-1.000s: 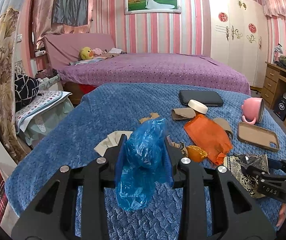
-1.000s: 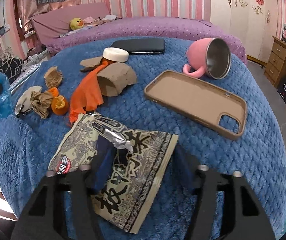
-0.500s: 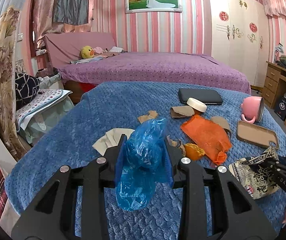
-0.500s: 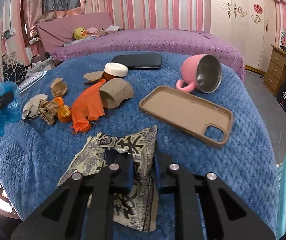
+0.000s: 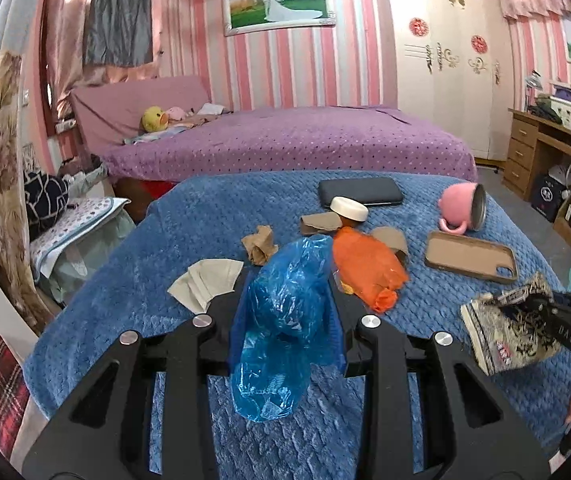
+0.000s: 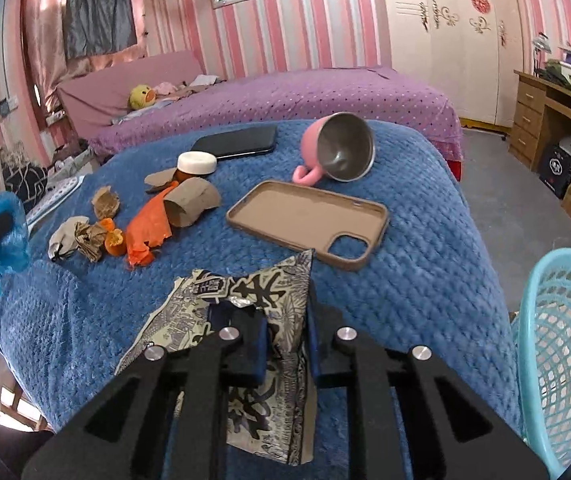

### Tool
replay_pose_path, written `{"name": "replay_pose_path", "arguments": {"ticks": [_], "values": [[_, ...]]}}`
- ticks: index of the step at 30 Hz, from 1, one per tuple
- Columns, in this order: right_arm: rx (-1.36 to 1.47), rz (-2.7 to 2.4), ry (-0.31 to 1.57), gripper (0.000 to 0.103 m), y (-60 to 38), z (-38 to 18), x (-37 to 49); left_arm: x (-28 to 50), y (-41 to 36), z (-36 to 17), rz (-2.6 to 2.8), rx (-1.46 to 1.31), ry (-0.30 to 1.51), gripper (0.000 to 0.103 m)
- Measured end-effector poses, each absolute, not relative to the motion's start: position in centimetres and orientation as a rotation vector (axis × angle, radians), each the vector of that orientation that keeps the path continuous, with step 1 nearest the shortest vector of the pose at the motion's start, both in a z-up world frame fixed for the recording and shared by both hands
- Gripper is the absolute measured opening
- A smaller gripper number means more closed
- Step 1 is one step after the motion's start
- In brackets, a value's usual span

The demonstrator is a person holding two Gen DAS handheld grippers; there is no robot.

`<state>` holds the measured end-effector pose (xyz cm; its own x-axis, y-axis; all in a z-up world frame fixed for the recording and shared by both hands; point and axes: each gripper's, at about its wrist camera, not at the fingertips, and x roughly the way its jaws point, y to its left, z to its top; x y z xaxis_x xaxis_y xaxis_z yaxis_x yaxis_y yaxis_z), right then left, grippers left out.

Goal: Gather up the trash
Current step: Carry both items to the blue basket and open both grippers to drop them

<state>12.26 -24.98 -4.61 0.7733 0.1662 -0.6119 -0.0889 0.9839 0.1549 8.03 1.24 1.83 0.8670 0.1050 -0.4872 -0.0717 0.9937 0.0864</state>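
Observation:
My left gripper (image 5: pixel 288 300) is shut on a crumpled blue plastic bag (image 5: pixel 281 332), held above the blue blanket (image 5: pixel 173 240). My right gripper (image 6: pixel 285 328) is shut on a patterned snack wrapper (image 6: pixel 245 296), lifted off the blanket; the same wrapper (image 5: pixel 505 332) shows at the right of the left wrist view. On the blanket lie an orange plastic bag (image 6: pixel 147 228), a cardboard tube (image 6: pixel 191 202), crumpled brown paper (image 6: pixel 91 236), orange peel (image 6: pixel 114 240) and a folded pale tissue (image 5: pixel 205 282).
A light blue mesh basket (image 6: pixel 557 344) stands at the blanket's right edge. A pink mug (image 6: pixel 335 152) on its side, a tan phone case (image 6: pixel 309 220), a black phone (image 6: pixel 237 142) and a white-lidded jar (image 6: pixel 195 166) lie further back. A purple bed stands behind.
The right gripper closed on the snack wrapper and lifted it off the blanket, drawing back to the right toward the basket. The left gripper drew back slightly with the blue bag.

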Motion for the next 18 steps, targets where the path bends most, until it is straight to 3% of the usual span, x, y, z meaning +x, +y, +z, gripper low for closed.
{"name": "replay_pose_path", "arguments": {"ticks": [8,18], "values": [[0.101,0.127,0.660,0.016,-24.4,-4.2,11.5,7.2,-0.1,0.1,0.032,0.021,0.541,0.032],[0.015,0.101,0.661,0.016,-24.7,-2.4,11.3,9.3,0.0,2.0,0.004,0.046,0.504,0.032]]}}
